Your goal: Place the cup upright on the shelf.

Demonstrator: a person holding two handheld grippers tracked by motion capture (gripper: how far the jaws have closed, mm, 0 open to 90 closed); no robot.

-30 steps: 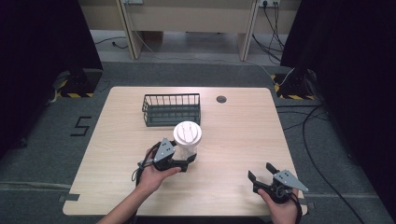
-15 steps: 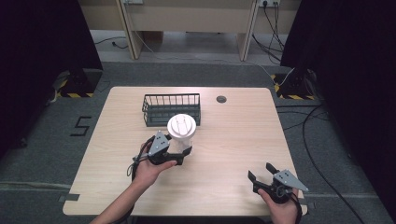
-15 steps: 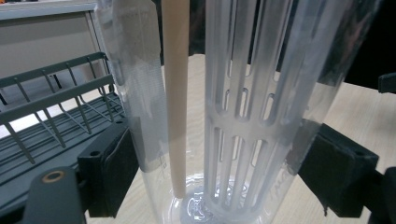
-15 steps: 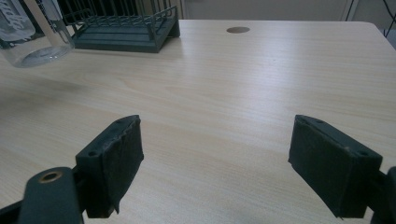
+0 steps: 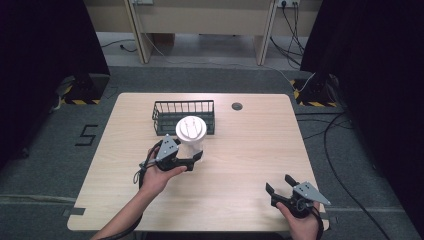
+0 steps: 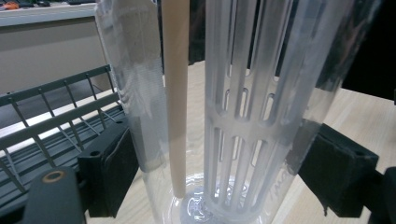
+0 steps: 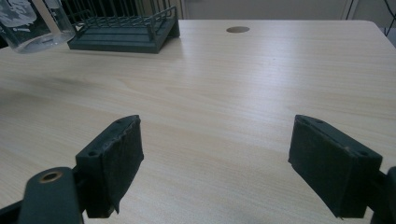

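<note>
Left gripper (image 5: 192,159): hand enters from 6 o'clock, forearm angled toward 1 o'clock, jaws clamped on lower wall of clear plastic cup (image 5: 191,134). Cup: upright, long axis vertical, mouth up, white slotted lid on top; transparent ribbed body, beige straw (image 6: 175,98) inside; located table (image 5: 250,145) centre-left, just in front of black wire basket (image 5: 183,115). Right gripper (image 5: 281,187): near table edge at 5 o'clock, jaws spread, holding nothing.

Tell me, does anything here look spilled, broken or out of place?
Nothing stands out. The left gripper holds a clear cup upright, just in front of the wire basket. No spill shows on the table.
</note>
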